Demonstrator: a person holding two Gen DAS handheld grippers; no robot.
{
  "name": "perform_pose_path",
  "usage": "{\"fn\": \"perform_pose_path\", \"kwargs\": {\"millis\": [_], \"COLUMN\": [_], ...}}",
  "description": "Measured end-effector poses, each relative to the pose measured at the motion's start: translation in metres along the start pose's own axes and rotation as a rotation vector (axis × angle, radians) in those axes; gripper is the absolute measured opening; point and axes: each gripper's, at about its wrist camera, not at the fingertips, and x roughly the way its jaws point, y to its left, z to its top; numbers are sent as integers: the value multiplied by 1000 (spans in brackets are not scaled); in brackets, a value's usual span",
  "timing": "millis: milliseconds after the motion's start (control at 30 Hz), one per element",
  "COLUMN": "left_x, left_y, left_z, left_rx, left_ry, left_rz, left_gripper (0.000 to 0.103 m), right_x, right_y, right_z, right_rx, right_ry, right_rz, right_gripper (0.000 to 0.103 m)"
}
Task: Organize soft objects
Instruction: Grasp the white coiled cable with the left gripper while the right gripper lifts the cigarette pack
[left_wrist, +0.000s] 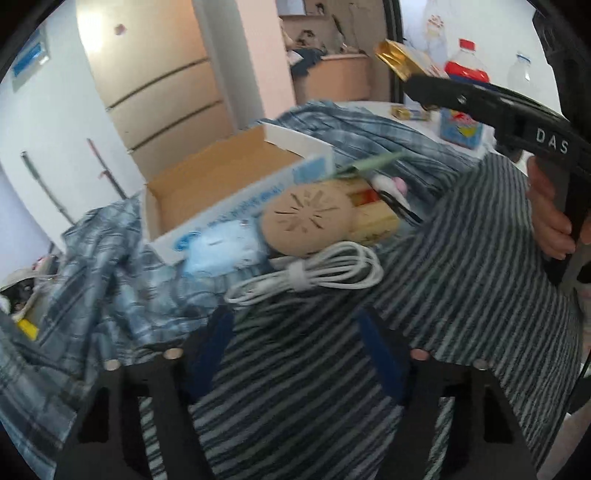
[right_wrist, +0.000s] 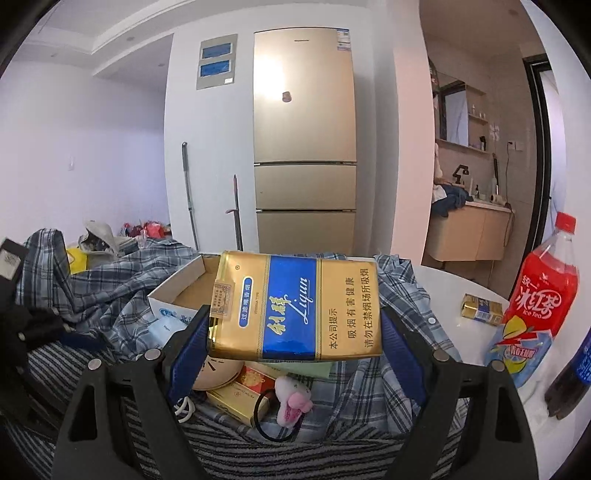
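Right gripper (right_wrist: 295, 332) clamps the carton (right_wrist: 295, 306) aloft over the clutter, short of the empty box (right_wrist: 173, 291), left gripper (left_wrist: 295, 354) is unclenched above the striped cloth (left_wrist: 461, 258), nothing gripped; judging by this, sorting is barely begun: cable (left_wrist: 314, 277), plaid shirt (left_wrist: 110, 288), plush (right_wrist: 293, 400) unsorted.

The left wrist view tilts steeply down, close over the striped cloth (left_wrist: 461, 258); the right looks nearly level toward the fridge (right_wrist: 304, 140). Both share the open cardboard box (left_wrist: 221, 184).
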Motion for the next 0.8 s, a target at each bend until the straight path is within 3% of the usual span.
{"fn": "perform_pose_path", "kwargs": {"millis": [100, 233, 333, 800], "left_x": [9, 20, 24, 48], "left_y": [-8, -10, -17, -50], "left_z": [4, 9, 14, 34], "left_rx": [34, 22, 71, 201], "left_ry": [20, 66, 70, 66], "left_rz": [-22, -81, -43, 23], "left_gripper": [60, 57, 50, 50], "right_x": [0, -2, -2, -6], "right_y": [-1, -6, -8, -12], "right_z": [-1, -3, -3, -4], "right_rx": [7, 24, 34, 39], "right_ry": [-2, -12, -9, -22], "right_rz": [12, 22, 23, 28], "right_gripper": [86, 86, 86, 86]}}
